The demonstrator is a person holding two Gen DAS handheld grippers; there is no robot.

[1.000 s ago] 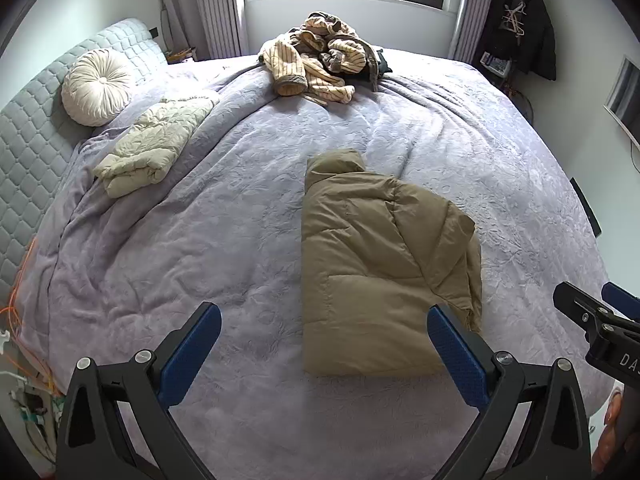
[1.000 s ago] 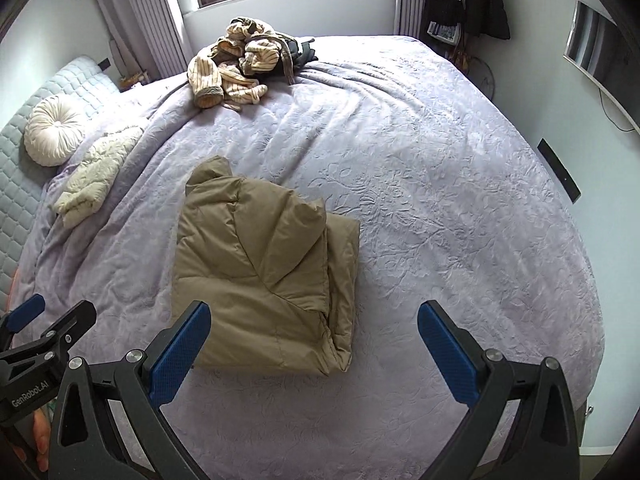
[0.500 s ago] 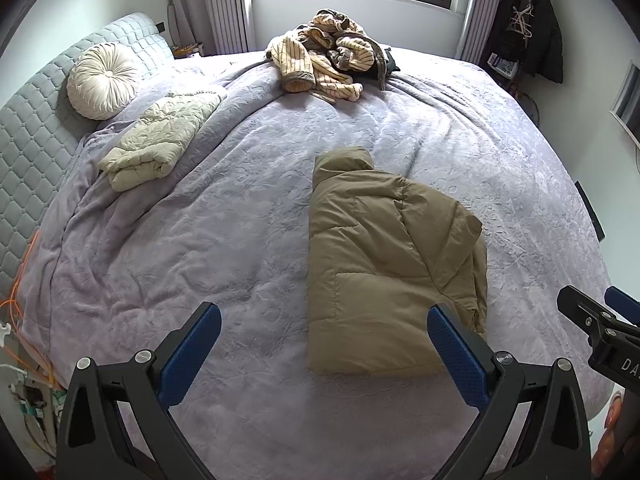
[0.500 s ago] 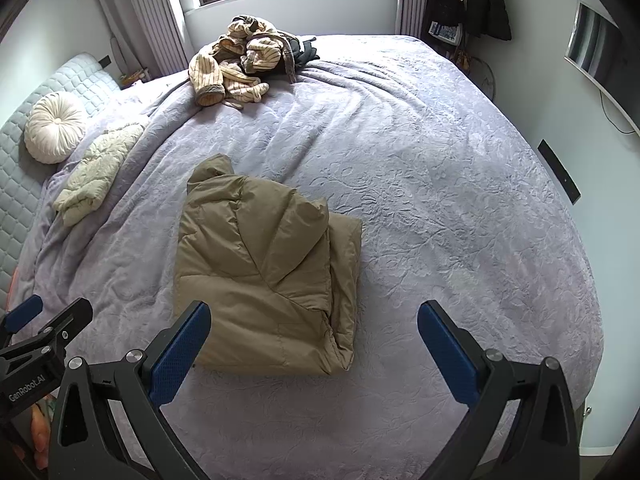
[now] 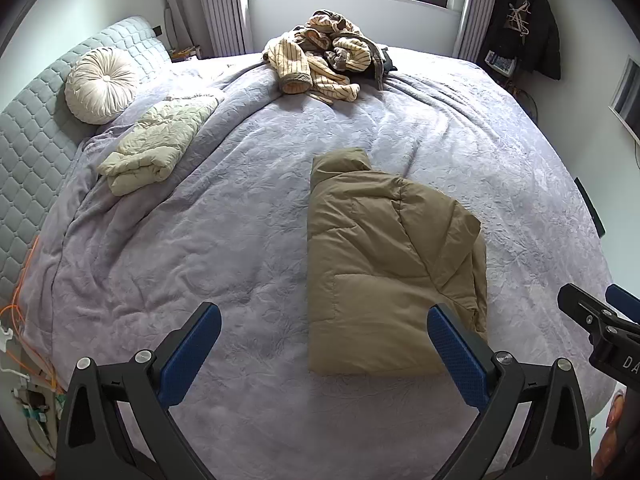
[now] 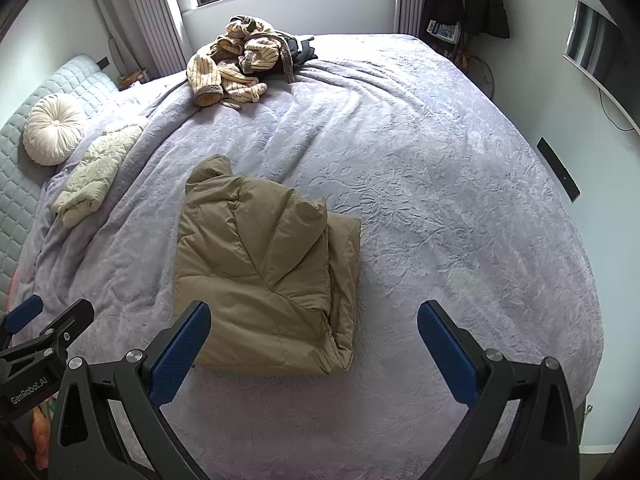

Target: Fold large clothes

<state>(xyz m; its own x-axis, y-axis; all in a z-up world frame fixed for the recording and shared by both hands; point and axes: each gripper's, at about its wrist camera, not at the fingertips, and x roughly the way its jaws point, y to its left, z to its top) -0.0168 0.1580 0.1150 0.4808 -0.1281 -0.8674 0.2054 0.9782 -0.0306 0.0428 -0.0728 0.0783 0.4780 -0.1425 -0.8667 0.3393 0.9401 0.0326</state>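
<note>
On the lavender bed (image 5: 248, 216), the folded tan puffer jacket (image 5: 384, 264) lies mid-mattress, a striped garment heap (image 5: 320, 60) sits near the window, and the left tongs (image 5: 324, 344) and right tongs (image 6: 314, 342) hover spread, empty.

You have one bed (image 5: 248, 232) under a lavender quilt. On it, count three clothing items or heaps: one folded tan puffer jacket (image 5: 384, 264) at frame centre, one folded cream quilted jacket (image 5: 156, 148) at left, one unfolded striped pile (image 5: 324, 56) at top centre. One round cream cushion (image 5: 100, 84), upper left. Two grippers: left gripper (image 5: 324, 344), right gripper (image 6: 316, 344), each with two blue-padded fingers spread wide.
</note>
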